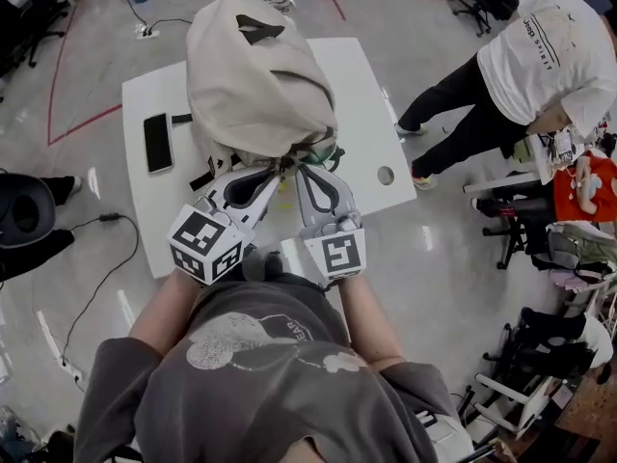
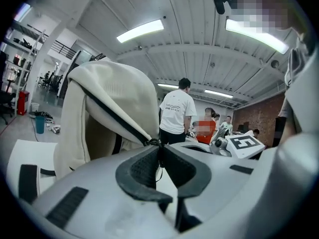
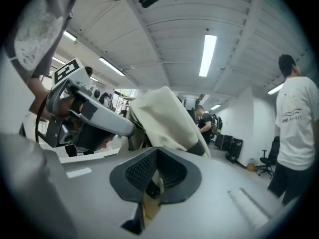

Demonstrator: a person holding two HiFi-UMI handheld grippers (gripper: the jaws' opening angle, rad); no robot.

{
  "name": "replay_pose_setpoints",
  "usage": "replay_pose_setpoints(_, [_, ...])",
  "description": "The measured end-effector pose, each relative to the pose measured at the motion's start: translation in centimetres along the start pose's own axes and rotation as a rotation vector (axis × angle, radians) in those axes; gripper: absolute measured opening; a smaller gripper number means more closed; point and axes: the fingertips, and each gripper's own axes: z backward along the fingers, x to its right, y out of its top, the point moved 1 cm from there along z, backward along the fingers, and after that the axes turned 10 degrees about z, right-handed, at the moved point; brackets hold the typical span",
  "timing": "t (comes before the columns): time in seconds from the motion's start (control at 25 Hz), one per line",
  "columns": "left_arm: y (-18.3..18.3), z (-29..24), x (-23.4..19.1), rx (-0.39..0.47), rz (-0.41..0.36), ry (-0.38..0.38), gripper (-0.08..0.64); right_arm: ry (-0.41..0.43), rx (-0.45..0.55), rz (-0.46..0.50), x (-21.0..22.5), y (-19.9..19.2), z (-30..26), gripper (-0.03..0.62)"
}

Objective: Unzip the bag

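- Shiny grey floor lay all around a white table, and the big cream cloth bag stood tall in the middle of it, next to a flat black phone.
- The left claw was pinched tight on the small dark zipper pull, at the low end of the black zipper line.
- I think it held the pull so the zip could be dragged open.
- The right claw was closed too, with a small yellowish tab caught in it.
- That tab looked like a bit of the bag's near edge.
- It was likely held to keep the bag from sliding when the zip got pulled.
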Motion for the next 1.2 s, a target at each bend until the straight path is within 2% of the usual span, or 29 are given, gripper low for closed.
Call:
replay_pose_setpoints(0.12, [0.4, 0.4, 0.1, 0.008, 0.012, 0.005, 0.035, 0.051, 0.006, 0.08, -1.5, 0.8, -0.9, 0.021])
replay_pose_setpoints(0.32, [1.1, 0.9, 0.8, 0.006, 0.004, -0.004, 0.035, 0.031, 0.007, 0.187, -1.7, 1.4, -1.5, 0.089])
replay_pose_setpoints(0.44, [1.3, 1.2, 1.2, -0.003, -0.002, -0.036, 0.036, 0.032, 0.027, 0.183, -1.4, 1.7, -1.8, 0.114])
replay_pose_setpoints(0.6, [1.4, 1.3, 1.0, -0.017, -0.001, -0.06, 0.035, 0.044, 0.05, 0.248, -1.4, 2.2, -2.7, 0.149])
replay_pose_setpoints(1.04, [2.0, 1.0, 1.0, -0.017, 0.009, -0.088, 0.036, 0.017, 0.04, 0.234, -0.6, 2.9, -3.8, 0.086])
replay_pose_setpoints(1.2, [2.2, 0.9, 0.9, -0.012, 0.017, -0.098, 0.036, 0.019, 0.047, 0.16, -0.8, 2.8, -4.0, 0.06])
